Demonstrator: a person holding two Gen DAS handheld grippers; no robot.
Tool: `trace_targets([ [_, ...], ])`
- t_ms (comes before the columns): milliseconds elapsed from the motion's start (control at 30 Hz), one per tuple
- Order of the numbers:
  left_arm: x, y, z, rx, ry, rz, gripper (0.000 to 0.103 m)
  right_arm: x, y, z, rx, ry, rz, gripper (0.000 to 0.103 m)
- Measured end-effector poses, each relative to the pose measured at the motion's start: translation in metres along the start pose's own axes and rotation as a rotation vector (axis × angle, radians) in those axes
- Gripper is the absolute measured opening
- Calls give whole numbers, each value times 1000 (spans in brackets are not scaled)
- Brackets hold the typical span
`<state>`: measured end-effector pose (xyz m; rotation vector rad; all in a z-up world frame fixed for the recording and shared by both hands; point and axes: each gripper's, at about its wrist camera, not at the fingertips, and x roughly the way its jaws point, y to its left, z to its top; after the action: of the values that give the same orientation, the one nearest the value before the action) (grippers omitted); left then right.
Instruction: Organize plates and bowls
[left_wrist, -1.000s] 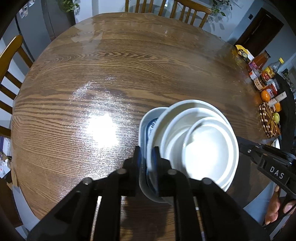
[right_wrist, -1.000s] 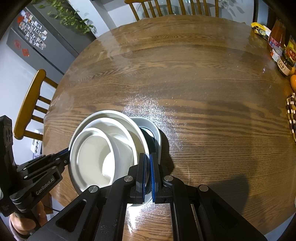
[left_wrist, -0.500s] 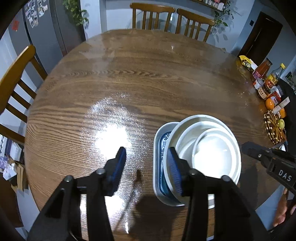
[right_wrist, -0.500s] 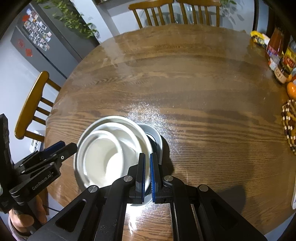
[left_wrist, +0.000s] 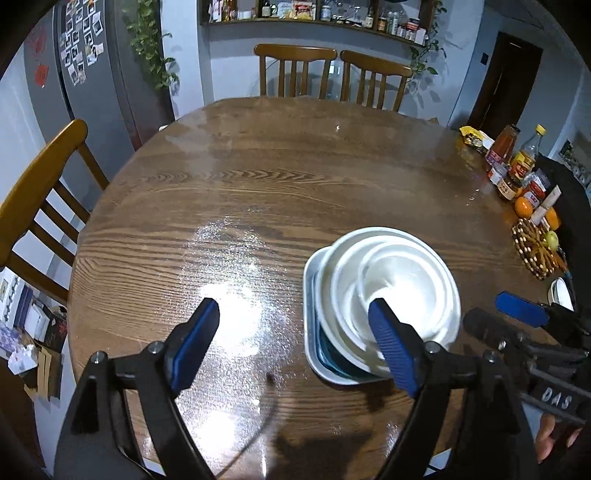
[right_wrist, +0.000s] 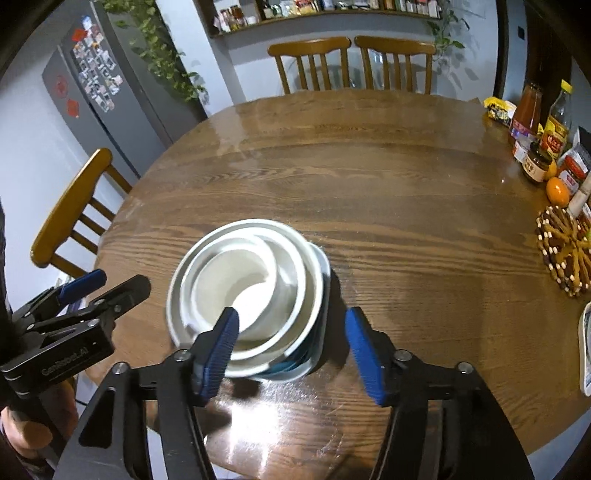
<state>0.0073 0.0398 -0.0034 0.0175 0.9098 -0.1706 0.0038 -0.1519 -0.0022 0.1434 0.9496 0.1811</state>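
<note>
Left wrist view is showing a round wooden tabletop (left_wrist: 258, 192) gleaming under lamplight, chairs (left_wrist: 295, 70) and a fridge (left_wrist: 92, 74) standing behind. The stacked bowls (left_wrist: 391, 291) are sitting free on the tabletop, left claw (left_wrist: 295, 343) and right claw (right_wrist: 291, 350) both spreading apart, gripping nothing.

Both grippers — left gripper (left_wrist: 295, 345), right gripper (right_wrist: 291, 349) — have just opened, releasing the stack (left_wrist: 391, 295)

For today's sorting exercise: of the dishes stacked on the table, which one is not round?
The bottom dish: a rectangular tray-like plate with rounded corners and a blue inside. The white bowls nested above it are all round.
</note>
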Motion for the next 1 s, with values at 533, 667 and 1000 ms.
trace_targets([
  [533,-28,-32,-29,-40,-20,135,102,-20,5,-36,-111,-17,-3,84],
  [667,-30,-36,-36,-69,1,131,102,-21,5,-42,-124,-8,15,84],
  [1000,-32,-39,-44,-98,13,146,102,-22,10,-47,-146,13,26,85],
])
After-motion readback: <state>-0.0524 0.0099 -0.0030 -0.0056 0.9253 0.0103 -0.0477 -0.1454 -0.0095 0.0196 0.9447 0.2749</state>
